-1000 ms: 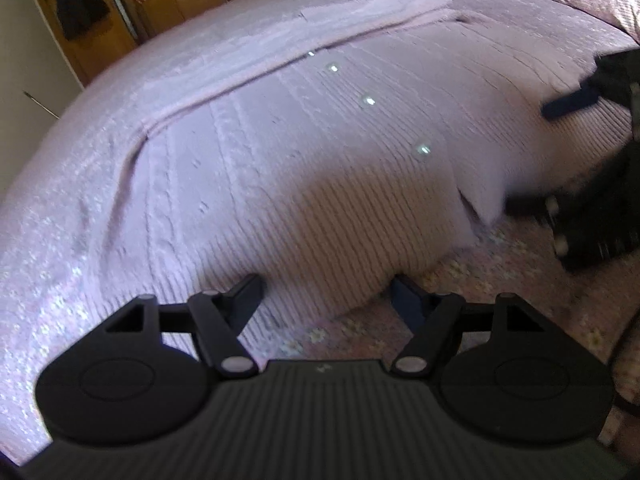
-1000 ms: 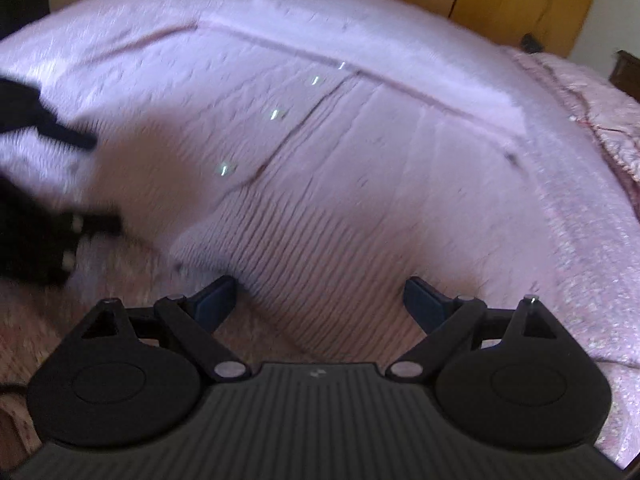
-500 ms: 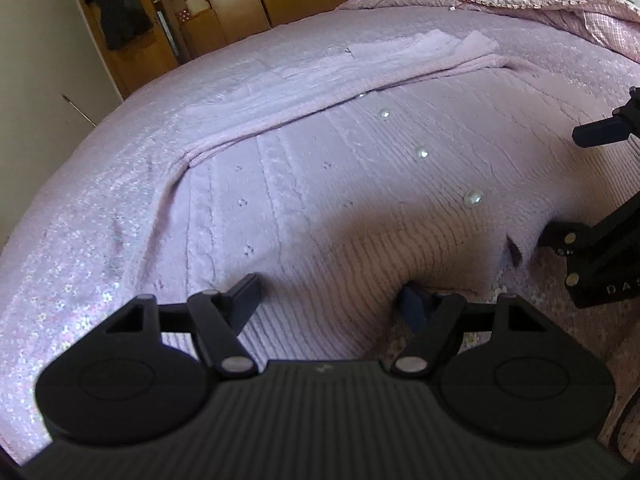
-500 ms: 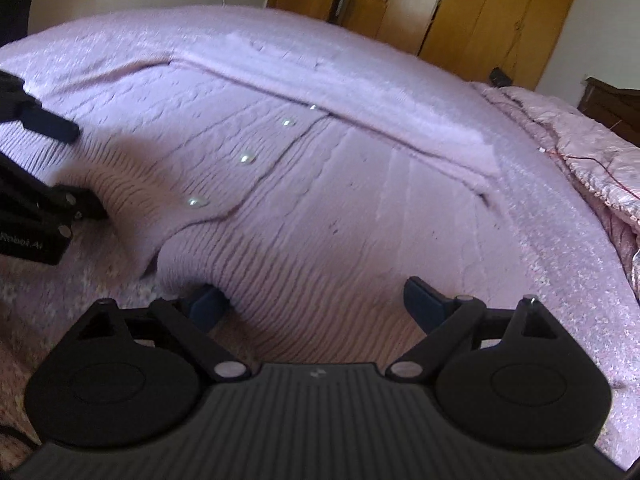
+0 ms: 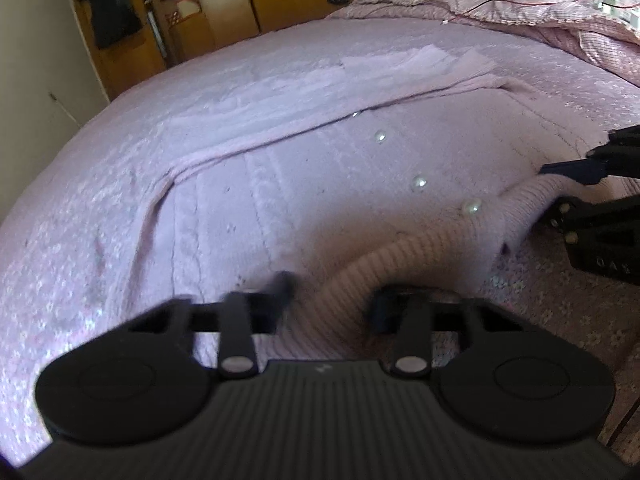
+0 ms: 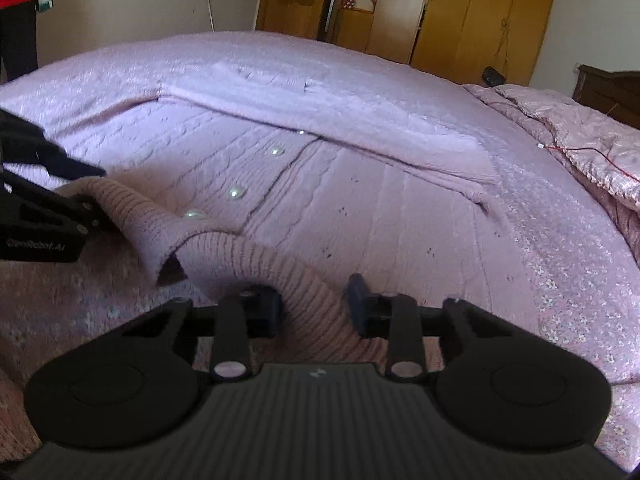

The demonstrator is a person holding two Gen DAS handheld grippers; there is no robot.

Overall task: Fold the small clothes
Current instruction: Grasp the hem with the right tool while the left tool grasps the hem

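While the lilac knit cardigan [image 5: 320, 184] lies spread on the bedspread [image 5: 80, 240], expect soft, limp, stretchy handling — grip its ribbed hem. Left gripper [image 5: 332, 300] and right gripper [image 6: 316, 304] jaws are closing on that hem.

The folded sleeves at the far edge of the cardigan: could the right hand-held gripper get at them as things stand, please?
Probably not: the right hand-held gripper is closing on the cardigan's hem, and the sleeves lie far across the cardigan.
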